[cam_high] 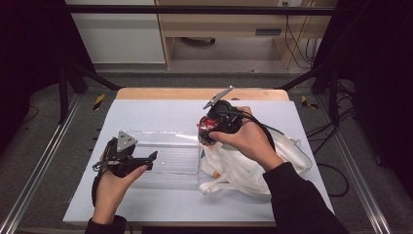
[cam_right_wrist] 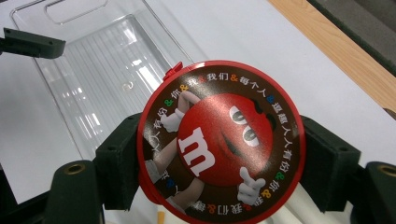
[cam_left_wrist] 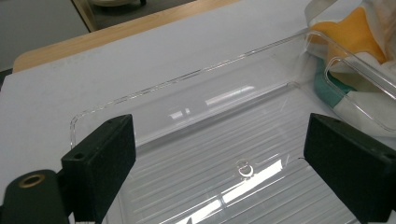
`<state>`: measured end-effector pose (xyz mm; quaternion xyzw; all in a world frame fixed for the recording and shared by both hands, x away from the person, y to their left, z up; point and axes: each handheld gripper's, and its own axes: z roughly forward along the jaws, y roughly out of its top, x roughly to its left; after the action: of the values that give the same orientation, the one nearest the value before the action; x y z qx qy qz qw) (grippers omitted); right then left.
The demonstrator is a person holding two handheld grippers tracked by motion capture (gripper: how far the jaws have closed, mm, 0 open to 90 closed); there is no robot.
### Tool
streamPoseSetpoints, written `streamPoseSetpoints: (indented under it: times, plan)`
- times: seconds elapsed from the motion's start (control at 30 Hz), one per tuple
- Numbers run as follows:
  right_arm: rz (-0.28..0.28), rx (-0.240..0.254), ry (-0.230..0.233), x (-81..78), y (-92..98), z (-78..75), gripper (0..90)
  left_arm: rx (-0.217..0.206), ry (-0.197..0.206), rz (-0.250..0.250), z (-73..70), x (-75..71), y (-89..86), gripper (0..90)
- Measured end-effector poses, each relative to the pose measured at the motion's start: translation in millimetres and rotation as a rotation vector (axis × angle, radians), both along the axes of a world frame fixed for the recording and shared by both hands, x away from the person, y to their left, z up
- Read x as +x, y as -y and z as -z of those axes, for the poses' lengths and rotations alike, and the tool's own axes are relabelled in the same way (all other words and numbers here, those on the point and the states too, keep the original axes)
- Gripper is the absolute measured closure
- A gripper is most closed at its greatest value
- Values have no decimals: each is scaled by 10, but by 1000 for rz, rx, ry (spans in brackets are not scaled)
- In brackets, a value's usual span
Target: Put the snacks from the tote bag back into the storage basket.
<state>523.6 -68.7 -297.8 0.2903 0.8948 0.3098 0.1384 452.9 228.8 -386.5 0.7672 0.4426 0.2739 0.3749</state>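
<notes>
Right gripper (cam_right_wrist: 219, 154) clamped on round red candy tin (cam_right_wrist: 219, 140), fingers (cam_right_wrist: 116, 163) pressed on opposite sides of the rim, printed lid facing the camera. Wide spread, set by the tin's width. Tin held in the air at the tray's right end, above the bag (cam_high: 258, 165), not yet over the tray floor. Probably being carried from bag to tray.

Clear tray (cam_high: 165, 156) lying flat mid-surface, long side parallel to the front edge, empty. Bag crumpled just right of it, touching the tray's right end; orange and teal items visible inside from the left gripper view.

Left gripper (cam_high: 146, 161) at the tray's left end, low, fingers (cam_left_wrist: 100, 163) wide apart, nothing between them but tray floor beyond. Contact with the tray wall unclear. Likely parked there to steady the tray or wait for the drop.

Next move as judged: shift tin left over tray, lower, release. Risk: light tray sliding on contact.
</notes>
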Motion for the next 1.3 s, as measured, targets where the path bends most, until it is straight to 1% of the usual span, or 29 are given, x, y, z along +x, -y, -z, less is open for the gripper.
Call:
streamPoseSetpoints:
  times: [0.17,0.33,0.43,0.7,0.77,0.97,1.0,1.1,1.3]
  plan:
    - [-3,-1,1,5,-59,-4,261,-2,3,-6,-5,-3,-9,88]
    - [-1,0,-7,17,-88,4,261,2,-2,-3,0,0,-3,86]
    - [-4,1,-2,25,-99,1,261,3,-1,-4,0,-2,-1,84]
    - [-5,-4,-6,21,-134,31,261,-7,-2,-16,-3,-1,-57,77]
    - [-8,-3,-9,24,-156,49,261,-5,-1,-22,-10,-1,-80,75]
    - [-18,7,-15,30,-240,78,261,-18,0,-34,-14,0,-136,73]
    - [-18,2,-17,30,-257,87,261,-17,1,-37,-17,1,-145,73]
    - [-21,-10,-21,30,-308,120,261,-21,1,-38,-18,-1,-151,73]
    - [-34,-5,-27,25,-397,149,261,-20,0,-39,-18,-1,-153,73]
